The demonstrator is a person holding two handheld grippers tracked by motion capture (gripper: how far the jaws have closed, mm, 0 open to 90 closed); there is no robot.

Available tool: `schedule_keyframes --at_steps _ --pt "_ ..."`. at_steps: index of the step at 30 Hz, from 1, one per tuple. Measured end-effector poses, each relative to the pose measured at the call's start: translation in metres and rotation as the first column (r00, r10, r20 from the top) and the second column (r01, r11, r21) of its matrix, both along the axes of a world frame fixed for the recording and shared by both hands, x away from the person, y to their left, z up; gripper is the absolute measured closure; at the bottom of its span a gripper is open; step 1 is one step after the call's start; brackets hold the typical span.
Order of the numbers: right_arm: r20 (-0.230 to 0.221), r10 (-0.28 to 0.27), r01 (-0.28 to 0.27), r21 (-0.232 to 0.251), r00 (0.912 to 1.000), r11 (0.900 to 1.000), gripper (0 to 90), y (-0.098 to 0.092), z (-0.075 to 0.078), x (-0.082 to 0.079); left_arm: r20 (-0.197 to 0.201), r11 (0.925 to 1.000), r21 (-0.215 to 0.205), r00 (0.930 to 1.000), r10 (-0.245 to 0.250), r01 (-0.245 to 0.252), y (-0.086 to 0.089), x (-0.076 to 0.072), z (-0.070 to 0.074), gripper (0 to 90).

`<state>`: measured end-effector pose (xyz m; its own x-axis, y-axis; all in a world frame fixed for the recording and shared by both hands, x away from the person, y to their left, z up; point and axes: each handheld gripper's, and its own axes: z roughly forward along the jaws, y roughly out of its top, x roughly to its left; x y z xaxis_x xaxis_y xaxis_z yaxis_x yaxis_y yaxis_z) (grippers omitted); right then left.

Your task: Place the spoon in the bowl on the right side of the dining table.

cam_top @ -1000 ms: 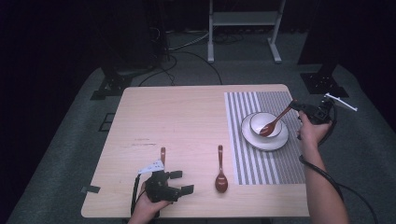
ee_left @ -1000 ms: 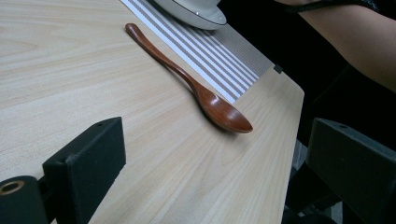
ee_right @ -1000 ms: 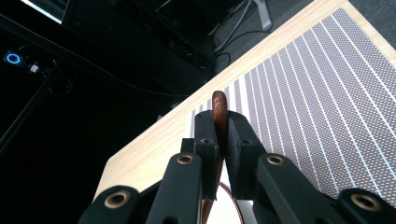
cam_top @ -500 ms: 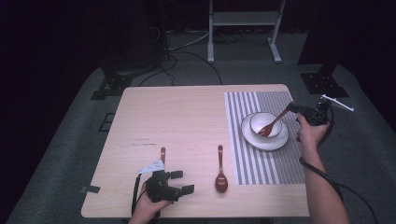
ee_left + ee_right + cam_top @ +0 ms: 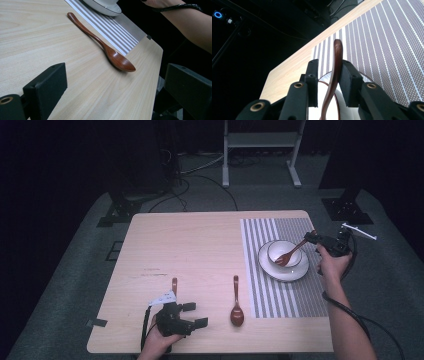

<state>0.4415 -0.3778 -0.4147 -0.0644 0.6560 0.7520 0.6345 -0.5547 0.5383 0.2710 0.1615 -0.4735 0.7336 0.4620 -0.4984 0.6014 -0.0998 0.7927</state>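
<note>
Brown spoon (image 5: 336,65) sits between your right gripper (image 5: 328,72) jaws, looks loosened, head already in the bowl (image 5: 284,253). Left gripper (image 5: 186,316) gapes, empty; second spoon (image 5: 107,50) ahead, not picked.

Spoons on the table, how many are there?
3: one spoon in the bowl, between the right gripper's jaws; one lying mid-table; one partly hidden by the left gripper.
</note>
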Motion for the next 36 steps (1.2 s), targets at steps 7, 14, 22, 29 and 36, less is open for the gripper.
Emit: schedule_keyframes --at_steps 7,14,22,29,36 --pt "-0.005 0.023 -0.023 -0.004 0.9997 1.000 63.2 0.003 -0.002 -0.003 0.002 1.0000 0.002 1.0000 -0.003 0.003 0.000 -0.001 0.000 3.6" --pt "-0.007 0.044 -0.044 -0.001 0.9990 0.999 60.6 0.006 -0.006 -0.006 0.007 1.0000 0.003 1.0000 -0.003 0.003 0.001 -0.001 0.001 3.6" --pt "-0.014 0.056 -0.056 -0.015 0.9983 0.998 59.5 0.005 -0.009 -0.012 0.009 1.0000 0.003 1.0000 -0.002 0.002 0.001 -0.001 0.001 3.5" --pt "-0.022 0.063 -0.063 -0.001 0.9978 0.998 58.7 0.001 -0.015 -0.020 0.009 1.0000 0.001 0.9999 -0.006 0.006 0.000 -0.002 0.001 3.6" --pt "-0.021 0.082 -0.081 0.012 0.9964 0.997 58.3 0.002 -0.018 -0.028 0.008 1.0000 -0.001 1.0000 -0.006 0.006 0.000 -0.003 0.001 3.6"
